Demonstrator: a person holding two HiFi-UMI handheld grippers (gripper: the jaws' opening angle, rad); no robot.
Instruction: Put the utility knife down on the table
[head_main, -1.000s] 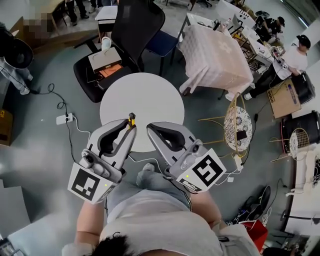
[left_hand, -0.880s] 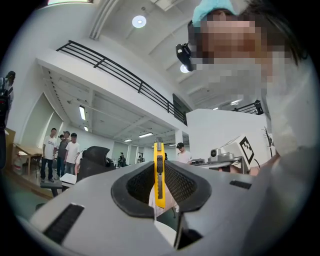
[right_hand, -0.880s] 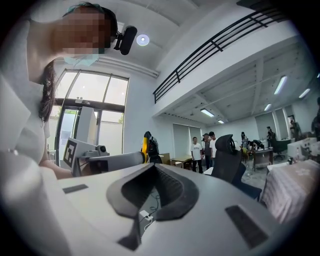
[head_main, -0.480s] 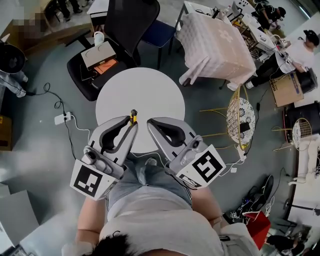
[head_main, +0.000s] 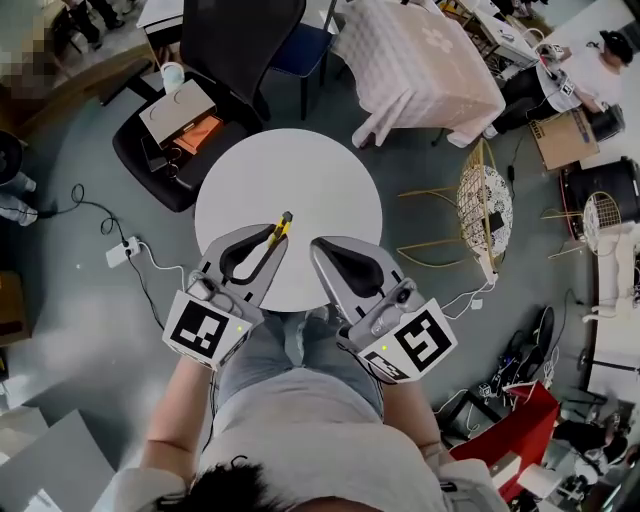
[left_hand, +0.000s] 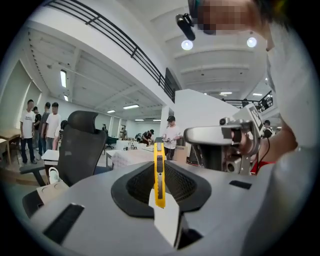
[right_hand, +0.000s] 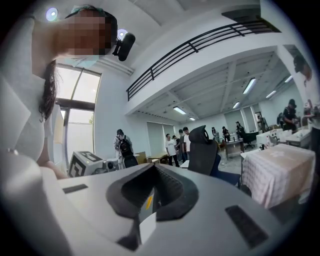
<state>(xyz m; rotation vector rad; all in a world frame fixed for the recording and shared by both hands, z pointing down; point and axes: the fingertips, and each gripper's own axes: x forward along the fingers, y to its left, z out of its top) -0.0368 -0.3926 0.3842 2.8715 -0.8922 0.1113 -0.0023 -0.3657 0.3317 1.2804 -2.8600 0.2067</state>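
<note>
My right gripper (head_main: 322, 247) is just pinched shut, while my left gripper (head_main: 268, 240) next to it is clamped on the yellow utility knife (head_main: 283, 223), which pokes out over the round white bench (head_main: 300, 170).

Utility knife (head_main: 282, 226) mostly behind jaws

Round white table (head_main: 300, 175), top plain, stands on grey floor (head_main: 80, 335). On the floor near it: black office chair (head_main: 235, 40), white power strip (head_main: 118, 251) with cable.
</note>
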